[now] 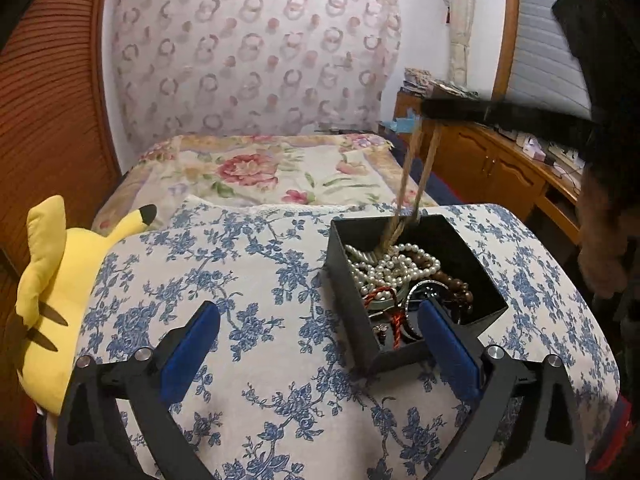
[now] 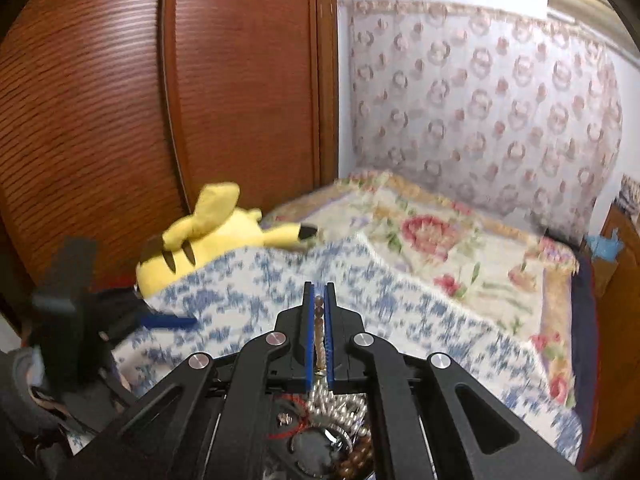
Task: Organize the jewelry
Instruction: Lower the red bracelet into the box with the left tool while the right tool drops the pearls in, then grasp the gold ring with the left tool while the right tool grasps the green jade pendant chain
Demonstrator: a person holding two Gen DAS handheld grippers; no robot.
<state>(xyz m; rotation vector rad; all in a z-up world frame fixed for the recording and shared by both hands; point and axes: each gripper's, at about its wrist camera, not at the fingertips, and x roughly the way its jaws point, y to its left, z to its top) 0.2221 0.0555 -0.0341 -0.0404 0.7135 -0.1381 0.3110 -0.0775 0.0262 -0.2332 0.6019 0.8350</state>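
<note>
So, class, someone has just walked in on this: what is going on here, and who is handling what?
A person is sorting jewelry on a bed, with a gripper in each hand. The right gripper is shut on a beaded strand and holds it above the black box, its lower end still among the pearls and brown beads. The left gripper is open near the box's front corner, holding nothing. A yellow plush toy lies to the left.

Left claw (image 1: 320,344) gapes wide and low; right claw (image 2: 319,334) is clamped nearly closed.
</note>
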